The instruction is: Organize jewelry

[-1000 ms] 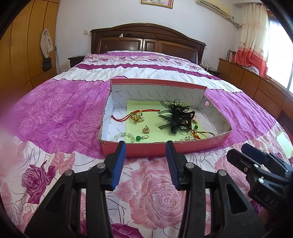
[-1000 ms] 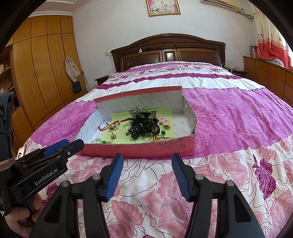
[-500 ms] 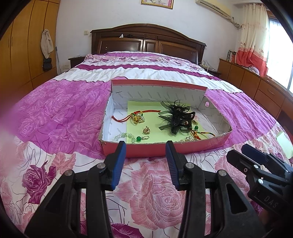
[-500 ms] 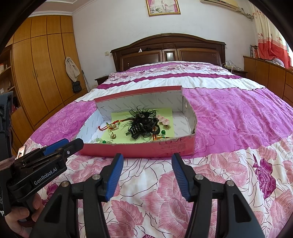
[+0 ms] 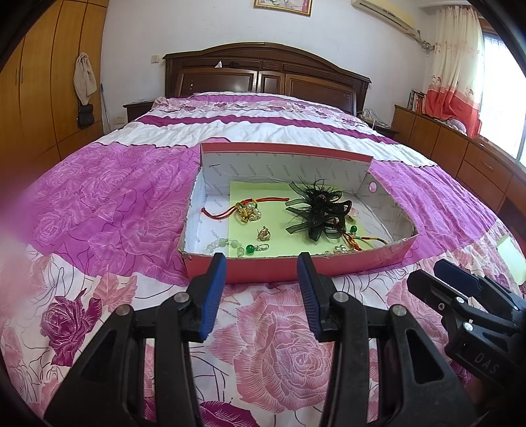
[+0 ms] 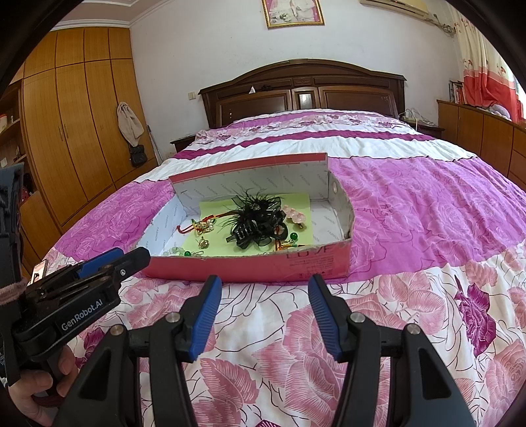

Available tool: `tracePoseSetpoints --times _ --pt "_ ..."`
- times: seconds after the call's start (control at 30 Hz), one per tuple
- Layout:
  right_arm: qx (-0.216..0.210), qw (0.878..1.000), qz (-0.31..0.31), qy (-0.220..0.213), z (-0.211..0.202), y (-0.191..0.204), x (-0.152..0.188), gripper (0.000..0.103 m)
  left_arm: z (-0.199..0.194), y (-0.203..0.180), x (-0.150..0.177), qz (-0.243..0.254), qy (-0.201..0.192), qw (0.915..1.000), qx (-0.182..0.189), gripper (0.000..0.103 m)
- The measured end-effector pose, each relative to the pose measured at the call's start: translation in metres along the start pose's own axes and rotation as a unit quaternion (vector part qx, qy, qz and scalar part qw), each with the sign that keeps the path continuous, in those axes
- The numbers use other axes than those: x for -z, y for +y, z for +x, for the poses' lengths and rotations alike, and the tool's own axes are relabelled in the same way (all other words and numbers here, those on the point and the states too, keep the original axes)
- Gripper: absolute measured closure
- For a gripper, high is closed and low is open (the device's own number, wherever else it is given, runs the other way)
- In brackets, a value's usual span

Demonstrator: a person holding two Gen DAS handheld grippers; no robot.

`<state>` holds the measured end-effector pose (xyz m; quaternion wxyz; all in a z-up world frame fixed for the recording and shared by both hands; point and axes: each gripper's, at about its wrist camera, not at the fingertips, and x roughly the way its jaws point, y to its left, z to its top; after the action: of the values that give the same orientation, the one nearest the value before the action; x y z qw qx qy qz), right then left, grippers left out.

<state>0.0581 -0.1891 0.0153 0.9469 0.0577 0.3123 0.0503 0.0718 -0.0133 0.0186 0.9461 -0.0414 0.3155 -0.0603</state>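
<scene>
We look across a wide bed [image 5: 108, 197] covered in a pink, purple and white rose-print bedspread [image 6: 427, 203], backed by a dark carved wooden headboard [image 5: 266, 70]. Behind it we see a white wall [image 6: 197, 42] with a gold-framed picture [image 6: 292, 13] and an air conditioner [image 5: 383, 11] mounted high. Tall orange-brown wardrobes [image 6: 75, 115] line the left side, a beige cloth bag [image 6: 130, 123] hanging on them. On the right we find a low wooden cabinet [image 5: 460, 157] beneath a bright window [image 5: 499, 82] with white and red curtains [image 5: 452, 75]. Daylight fills the room.
</scene>
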Motion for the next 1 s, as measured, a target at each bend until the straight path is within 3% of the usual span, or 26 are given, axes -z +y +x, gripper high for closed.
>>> tracePoseSetpoints --times 1.0 --pt "0.000 1.000 0.000 0.001 0.0003 0.0003 -0.0001 0.045 -0.0006 0.0018 -0.0014 0.001 -0.001 1.0000 -0.001 0.067"
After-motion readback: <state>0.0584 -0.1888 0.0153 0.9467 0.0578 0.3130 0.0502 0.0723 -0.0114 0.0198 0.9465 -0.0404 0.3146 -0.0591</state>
